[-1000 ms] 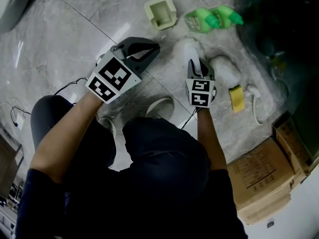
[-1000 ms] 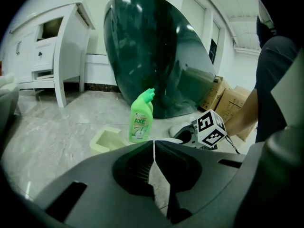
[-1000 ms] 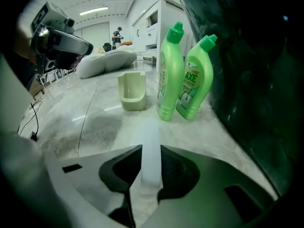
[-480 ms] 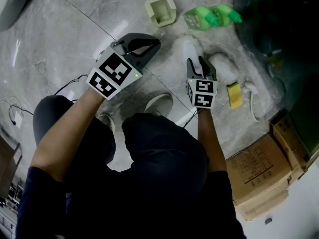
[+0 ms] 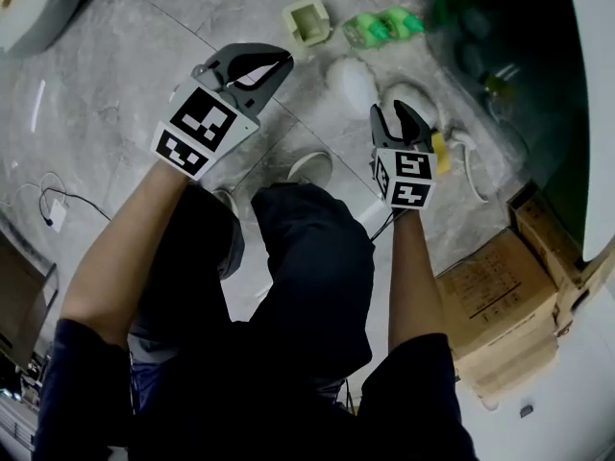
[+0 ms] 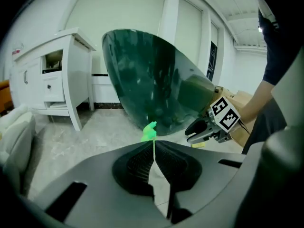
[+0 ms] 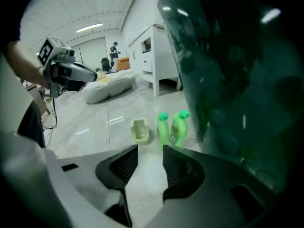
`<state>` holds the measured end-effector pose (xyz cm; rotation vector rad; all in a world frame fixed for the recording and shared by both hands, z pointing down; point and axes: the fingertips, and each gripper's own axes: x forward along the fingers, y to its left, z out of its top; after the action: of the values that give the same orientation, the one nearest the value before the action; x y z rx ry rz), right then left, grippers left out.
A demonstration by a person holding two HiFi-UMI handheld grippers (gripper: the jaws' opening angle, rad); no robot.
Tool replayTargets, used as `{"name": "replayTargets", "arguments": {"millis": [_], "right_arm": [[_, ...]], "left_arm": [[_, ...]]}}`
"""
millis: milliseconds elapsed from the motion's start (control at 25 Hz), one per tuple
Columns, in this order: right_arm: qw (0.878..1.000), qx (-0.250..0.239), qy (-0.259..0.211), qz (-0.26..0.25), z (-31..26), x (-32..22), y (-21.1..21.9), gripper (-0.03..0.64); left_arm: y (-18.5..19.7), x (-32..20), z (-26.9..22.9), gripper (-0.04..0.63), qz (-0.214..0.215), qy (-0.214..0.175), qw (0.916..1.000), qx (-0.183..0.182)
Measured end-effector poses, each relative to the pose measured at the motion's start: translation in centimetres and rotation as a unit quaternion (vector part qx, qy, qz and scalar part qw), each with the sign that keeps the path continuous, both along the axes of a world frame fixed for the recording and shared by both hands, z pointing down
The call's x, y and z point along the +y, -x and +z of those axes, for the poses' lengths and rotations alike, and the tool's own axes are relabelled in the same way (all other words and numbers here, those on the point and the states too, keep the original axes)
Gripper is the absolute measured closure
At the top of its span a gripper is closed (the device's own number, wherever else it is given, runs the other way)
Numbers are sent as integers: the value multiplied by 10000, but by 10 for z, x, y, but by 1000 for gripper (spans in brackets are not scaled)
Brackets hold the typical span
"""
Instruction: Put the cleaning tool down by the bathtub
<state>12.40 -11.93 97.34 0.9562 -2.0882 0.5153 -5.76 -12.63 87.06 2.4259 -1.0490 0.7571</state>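
Note:
The white cleaning tool lies on the marble floor beside the dark green bathtub. My right gripper hovers just right of it with its jaws opening. Nothing is between them. In the right gripper view the right gripper frames a pale patch of the tool on the floor below. My left gripper is held left of the tool, its tips meeting on nothing. The left gripper view shows the left gripper with only a thin slit, and the tub beyond.
Two green bottles and a pale green holder stand by the tub. Another white pad, a yellow sponge and a white handle lie near the right gripper. Cardboard boxes sit at right, a white cabinet further off.
The right gripper's jaws have spread and come off the white tool, which stays on the floor. That gripper has drawn back to the tool's right. The left gripper has risen slightly.

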Motion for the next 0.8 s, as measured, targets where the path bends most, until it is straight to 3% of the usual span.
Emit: {"name": "replayTargets", "arguments": {"millis": [440, 800], "right_arm": [[9974, -386, -516, 337, -259, 14, -15, 448], [9875, -954, -1113, 586, -455, 34, -5, 447]], "left_arm": [[-42, 31, -227, 558, 541, -339, 9978, 167], [-39, 56, -400, 558, 502, -847, 9946, 338]]}}
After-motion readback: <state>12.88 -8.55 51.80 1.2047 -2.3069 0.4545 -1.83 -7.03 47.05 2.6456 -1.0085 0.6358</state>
